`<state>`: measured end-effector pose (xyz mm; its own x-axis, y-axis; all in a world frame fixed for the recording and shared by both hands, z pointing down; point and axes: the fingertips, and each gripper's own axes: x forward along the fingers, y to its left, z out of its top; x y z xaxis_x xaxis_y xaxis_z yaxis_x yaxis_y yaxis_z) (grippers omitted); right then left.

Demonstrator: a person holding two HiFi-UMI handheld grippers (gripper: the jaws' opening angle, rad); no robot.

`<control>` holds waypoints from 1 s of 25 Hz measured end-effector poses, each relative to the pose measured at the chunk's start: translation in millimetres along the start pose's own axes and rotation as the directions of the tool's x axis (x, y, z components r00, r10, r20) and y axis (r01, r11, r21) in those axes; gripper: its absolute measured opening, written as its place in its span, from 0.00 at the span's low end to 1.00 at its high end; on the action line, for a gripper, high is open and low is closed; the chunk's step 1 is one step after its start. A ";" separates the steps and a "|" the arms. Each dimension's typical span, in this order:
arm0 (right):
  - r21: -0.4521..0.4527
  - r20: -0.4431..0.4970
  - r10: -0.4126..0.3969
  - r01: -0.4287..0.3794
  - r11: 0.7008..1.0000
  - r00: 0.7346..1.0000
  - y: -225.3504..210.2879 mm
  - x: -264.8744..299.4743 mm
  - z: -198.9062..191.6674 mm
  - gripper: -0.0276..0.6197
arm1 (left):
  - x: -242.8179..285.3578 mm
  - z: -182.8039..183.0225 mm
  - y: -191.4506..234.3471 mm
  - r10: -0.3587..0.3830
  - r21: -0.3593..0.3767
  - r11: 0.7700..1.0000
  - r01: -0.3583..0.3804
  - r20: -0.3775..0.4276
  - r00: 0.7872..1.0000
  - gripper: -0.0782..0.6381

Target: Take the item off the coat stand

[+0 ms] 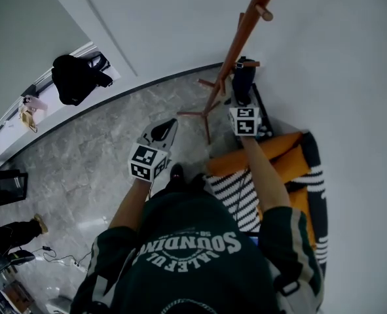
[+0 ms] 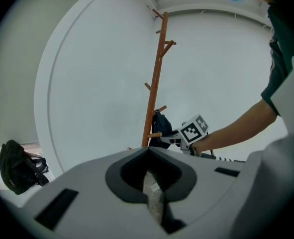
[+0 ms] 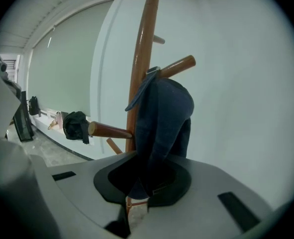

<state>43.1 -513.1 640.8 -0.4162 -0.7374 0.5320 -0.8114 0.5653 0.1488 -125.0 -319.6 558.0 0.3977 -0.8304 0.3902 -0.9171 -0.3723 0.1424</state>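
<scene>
**A:** What do you get from above?

**B:** A pale wall, a grey marbled floor, and the wooden coat stand rising from spread feet close to that wall. An orange cushion with striped cloth lies on the floor beside it. The gripper views hardly show the cushion.

**A:** The left gripper view gives the coat stand at full height, pegs and all. The head view cuts off the top.

**B:** And the black bag on the ledge, well apart from the stand?

**A:** It shows in all three views. It is low at the left edge in the left gripper view and small behind a peg in the right one.

**B:** Where is the item?

**A:** The dark blue item hangs from an upward-slanting peg against the pole. From above it is only a dark lump.

**B:** The tongs?

**A:** The right gripper is right up at the stand. The item's lower edge drops into its hollow, and its jaws pinch the fabric. From above, the right gripper touches the item.

**B:** The left gripper is held back from the stand. In its own view the jaws are pressed almost together on nothing, with a sliver of floor between them.
</scene>
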 end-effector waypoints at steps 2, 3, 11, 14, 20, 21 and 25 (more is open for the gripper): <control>-0.022 0.015 -0.013 0.013 1.000 1.000 -2.5 -5.6 4.3 0.10 | 1.3 0.8 -2.4 -0.003 0.007 1.000 0.003 0.004 1.000 0.11; -0.030 0.020 -0.019 0.019 0.999 1.000 -4.6 -8.5 5.8 0.09 | 2.5 1.3 -4.4 -0.007 0.011 1.000 0.007 0.005 1.000 0.11; -0.051 0.069 -0.074 0.077 0.996 0.995 -26.5 -35.6 23.3 0.09 | 8.7 9.5 -17.7 -0.056 0.030 0.998 0.055 0.014 0.998 0.11; -0.045 0.080 -0.097 0.101 0.994 0.992 -34.7 -47.6 30.0 0.08 | 12.6 12.5 -22.4 -0.078 0.036 0.996 0.077 0.014 0.997 0.11; -0.043 0.090 -0.130 0.134 0.990 0.987 -45.7 -73.3 32.7 0.08 | 21.8 23.0 -34.3 -0.132 0.058 0.990 0.130 0.027 0.991 0.11; -0.043 0.091 -0.133 0.137 0.990 0.987 -46.7 -77.6 32.0 0.08 | 22.9 24.1 -35.6 -0.139 0.060 0.989 0.137 0.028 0.990 0.11; -0.041 0.098 -0.140 0.144 0.989 0.985 -46.6 -94.9 31.2 0.08 | 27.5 27.6 -37.6 -0.160 0.067 0.985 0.157 0.031 0.987 0.11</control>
<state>107.6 -481.0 557.4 -0.3368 -0.8418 0.4218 -0.8455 0.4676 0.2580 -78.8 -339.9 538.3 0.5396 -0.7727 0.3343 -0.8392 -0.5253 0.1406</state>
